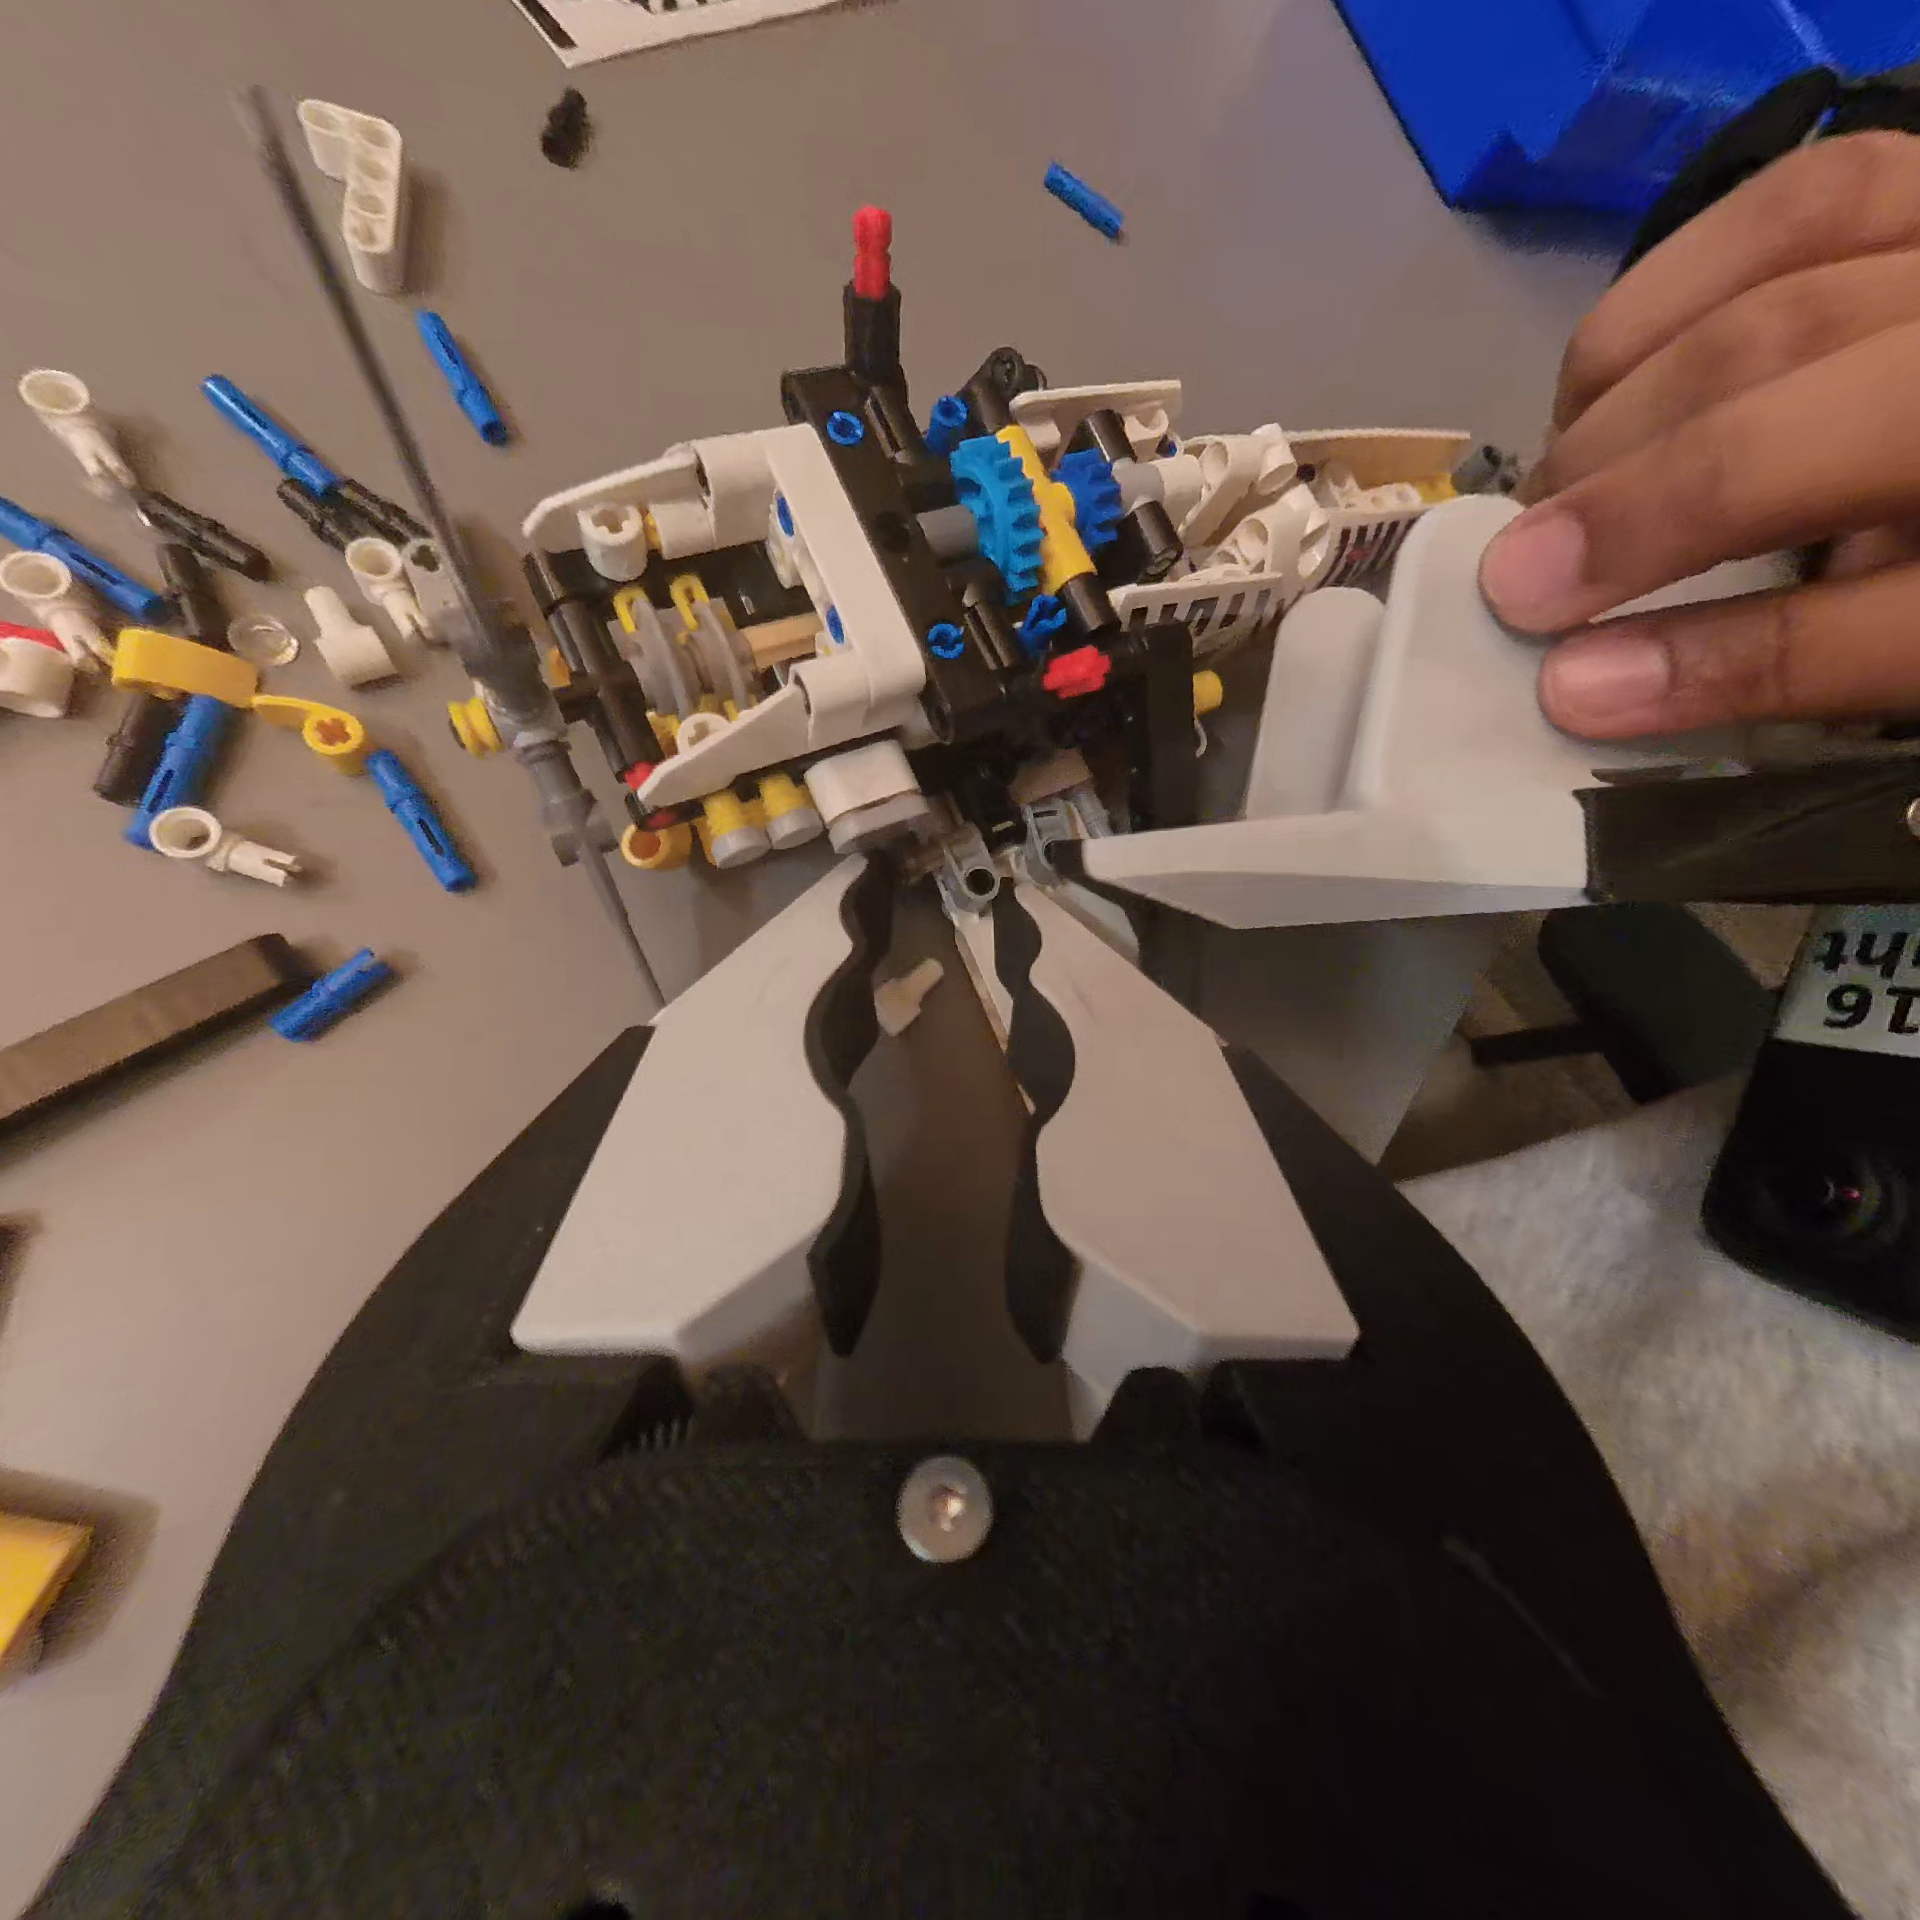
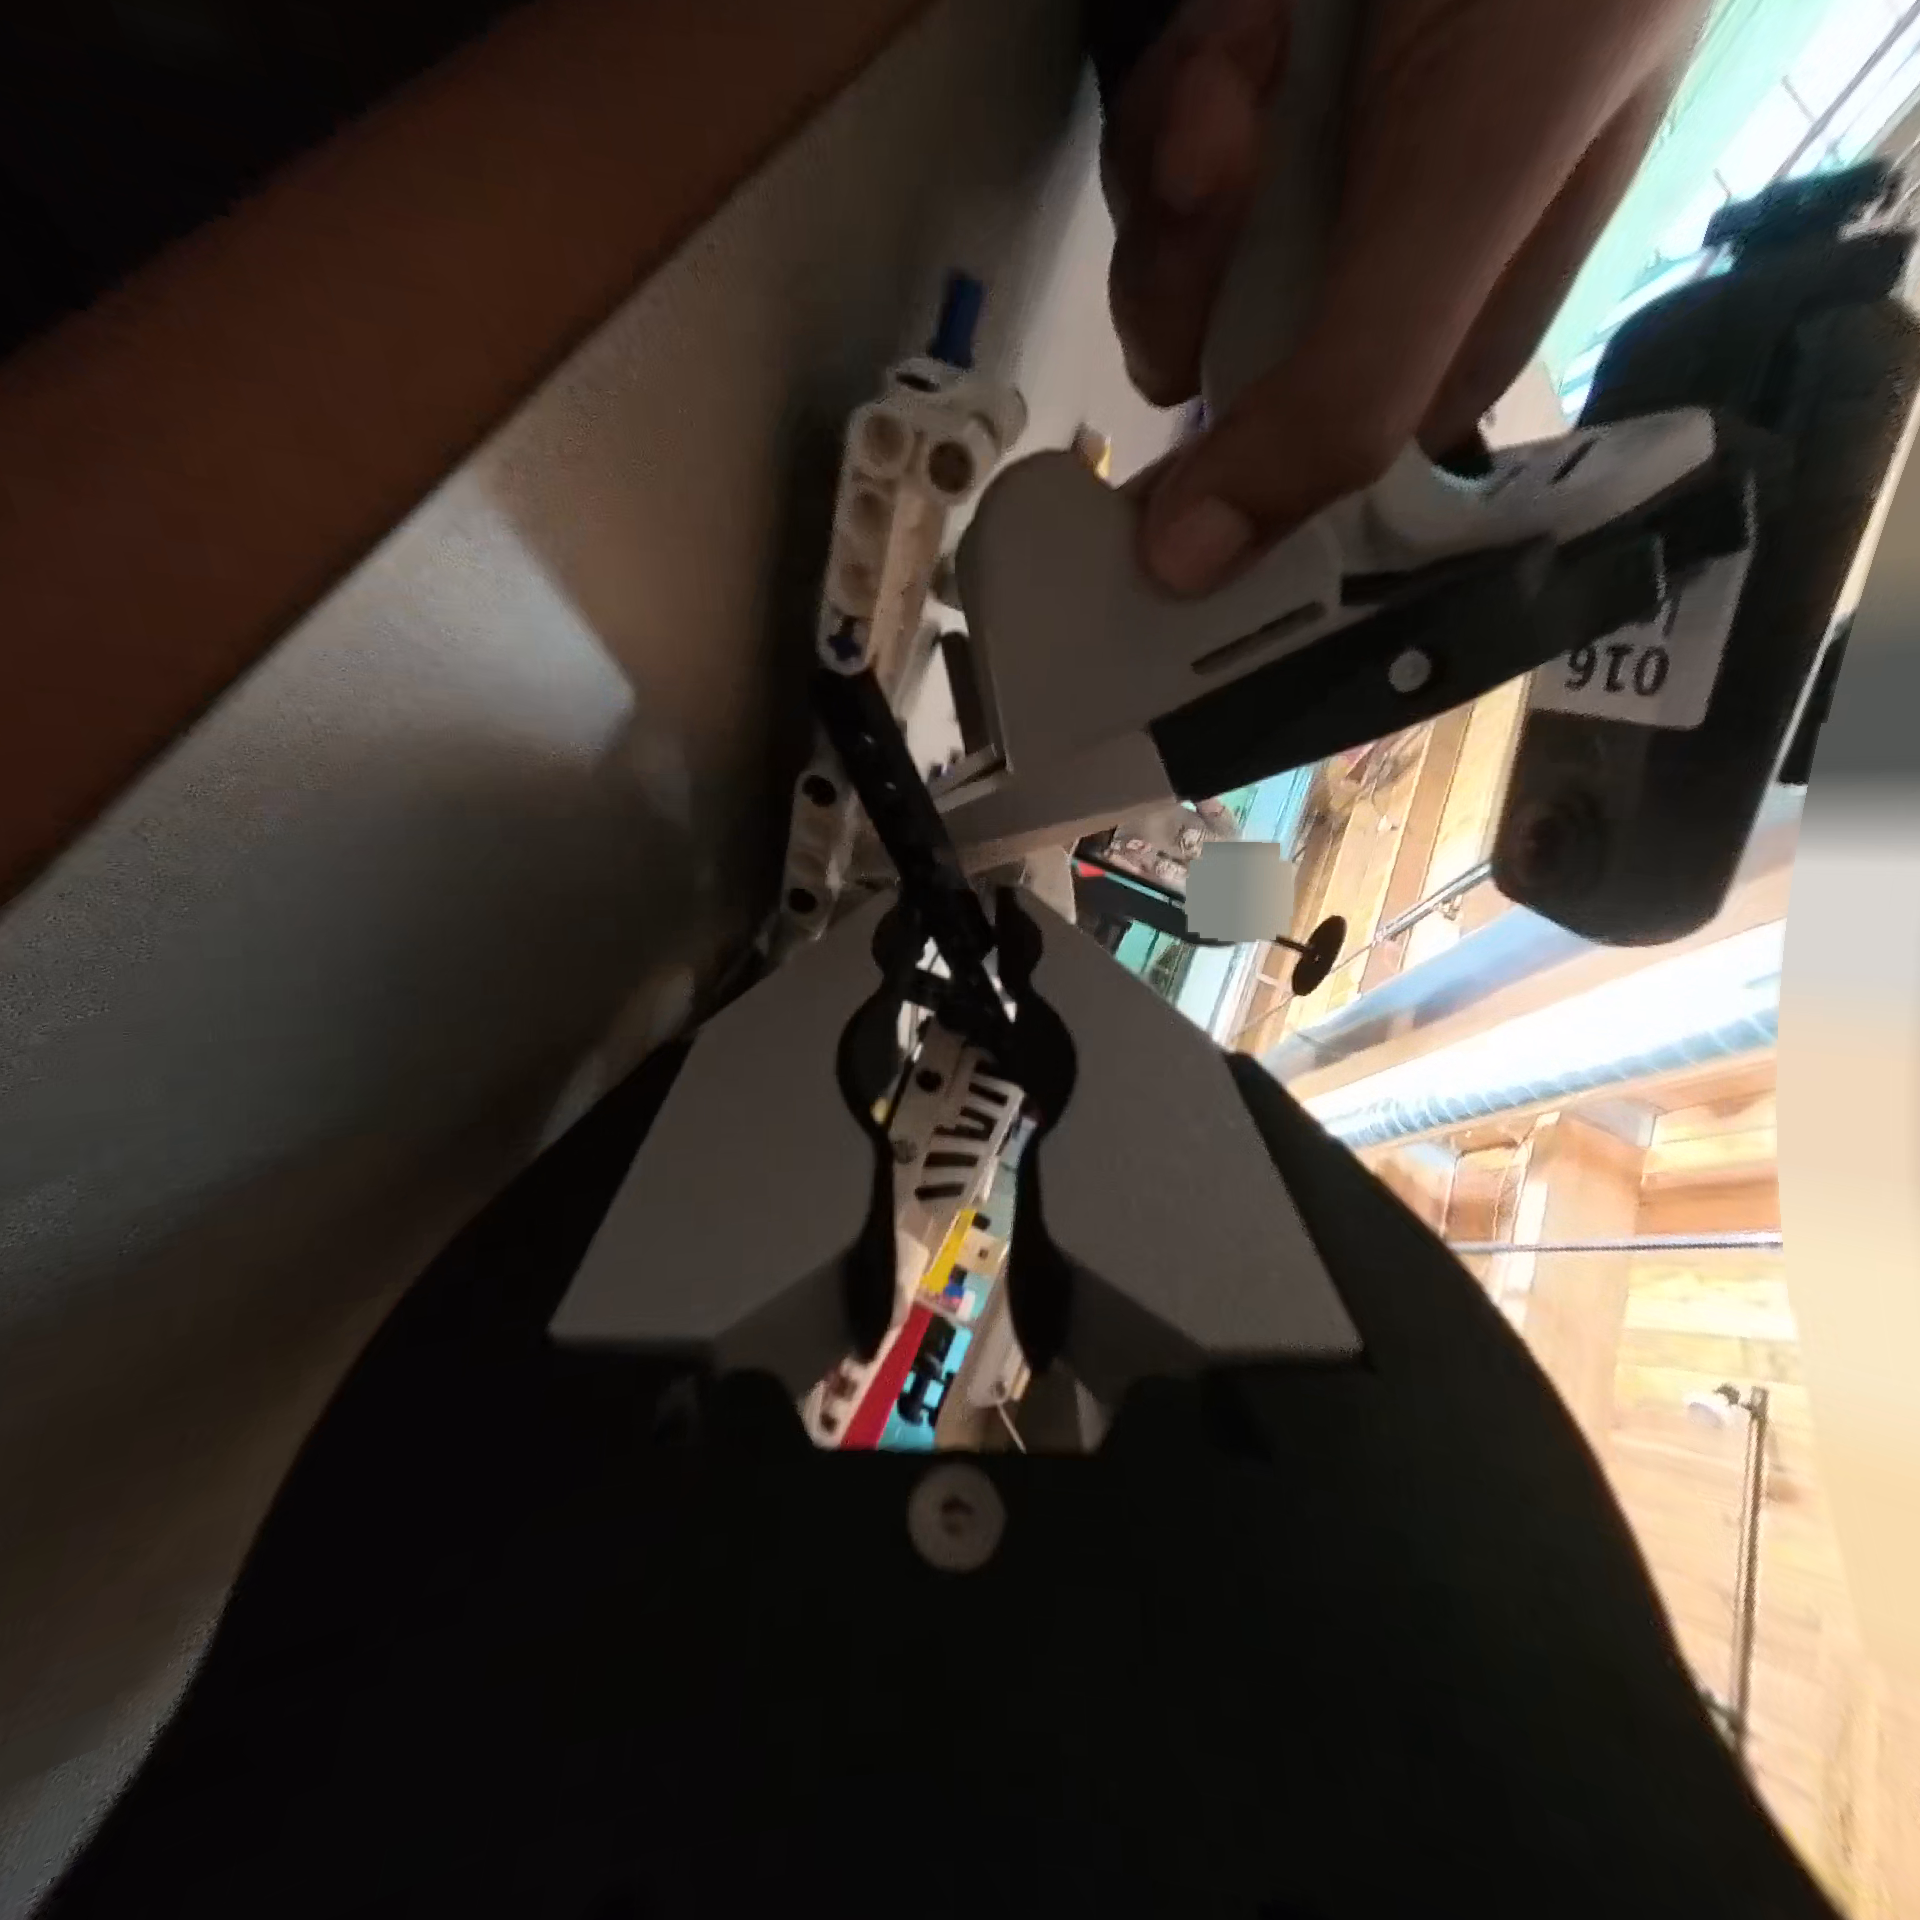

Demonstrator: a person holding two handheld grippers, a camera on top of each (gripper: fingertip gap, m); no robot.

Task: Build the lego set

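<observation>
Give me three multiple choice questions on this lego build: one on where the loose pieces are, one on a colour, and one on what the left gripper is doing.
1. In the left wrist view, where do most of the loose pins lie?
A) on the grey table, left of the lego model
B) on the white cloth
C) stacked on top of the model

2. What colour is the pin standing up at the model's top?
A) yellow
B) red
C) green

3. What is the left gripper doing?
A) wide open over bare table
B) holding a loose blue pin
C) closed in on the model's underside

Answers: 1 A, the blue, black and white pins are scattered on the table to the model's left. 2 B, its tip is plainly red. 3 C, its tips pinch in at the grey connectors under the model.
</observation>
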